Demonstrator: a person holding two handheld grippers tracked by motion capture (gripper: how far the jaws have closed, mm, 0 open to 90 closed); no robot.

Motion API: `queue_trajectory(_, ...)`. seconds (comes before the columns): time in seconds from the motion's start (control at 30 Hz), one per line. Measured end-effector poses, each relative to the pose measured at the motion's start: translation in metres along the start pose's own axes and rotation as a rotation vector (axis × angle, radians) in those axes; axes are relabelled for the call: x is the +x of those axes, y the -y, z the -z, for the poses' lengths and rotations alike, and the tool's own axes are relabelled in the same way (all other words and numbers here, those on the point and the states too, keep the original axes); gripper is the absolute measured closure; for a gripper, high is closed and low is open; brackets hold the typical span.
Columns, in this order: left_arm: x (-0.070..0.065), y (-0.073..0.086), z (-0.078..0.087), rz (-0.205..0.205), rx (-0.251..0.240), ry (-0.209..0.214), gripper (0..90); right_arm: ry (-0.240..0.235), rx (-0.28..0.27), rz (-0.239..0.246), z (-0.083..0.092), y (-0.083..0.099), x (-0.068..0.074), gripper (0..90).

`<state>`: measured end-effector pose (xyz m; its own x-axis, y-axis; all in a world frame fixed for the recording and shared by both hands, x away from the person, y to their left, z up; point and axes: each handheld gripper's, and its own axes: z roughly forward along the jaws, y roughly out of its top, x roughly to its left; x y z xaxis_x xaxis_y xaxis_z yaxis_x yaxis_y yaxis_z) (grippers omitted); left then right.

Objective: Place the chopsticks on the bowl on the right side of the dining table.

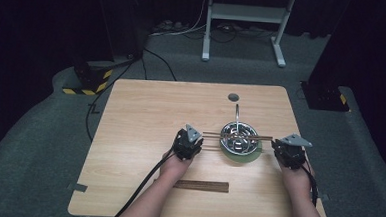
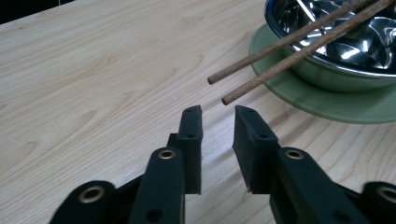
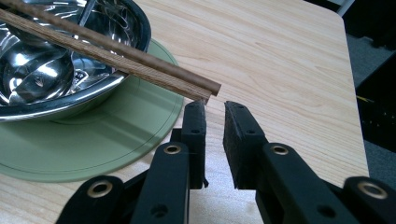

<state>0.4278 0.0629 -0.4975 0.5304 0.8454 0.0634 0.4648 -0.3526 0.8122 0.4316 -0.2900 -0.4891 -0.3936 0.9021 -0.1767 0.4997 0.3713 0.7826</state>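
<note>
A pair of wooden chopsticks [image 1: 237,136] is laid level across the rim of a steel bowl [image 1: 238,138], right of the centre of the high view, with their ends jutting out on both sides. The bowl is set on a green plate [image 1: 251,156] on the wooden desk [image 1: 146,111], and a metal spoon [image 1: 237,116] is seen inside it. The left tool [image 1: 195,140] is held just beside the left chopstick ends, its jaws parted a little and nothing gripped between them. The right tool [image 1: 277,144] is placed just beside the right ends, likewise released. A dark wooden strip [image 1: 207,186] is seen in the lower middle of the frame.
</note>
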Motion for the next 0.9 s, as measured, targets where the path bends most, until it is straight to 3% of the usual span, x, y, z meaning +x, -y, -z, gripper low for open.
queue_trajectory(0.23, -0.001, -0.002, -0.002, -0.004, -0.017, 0.005, 78.4, -0.007, 0.003, 0.005, -0.003, -0.001, 0.002, 78.4)
queue_trajectory(0.57, -0.001, -0.009, -0.007, -0.009, -0.005, 0.001, 84.2, -0.005, 0.003, 0.001, -0.004, -0.001, 0.002, 79.5)
queue_trajectory(0.9, -0.002, -0.009, -0.008, -0.01, 0.003, -0.02, 81.9, 0.0, 0.002, 0.001, -0.004, 0.0, 0.001, 79.5)
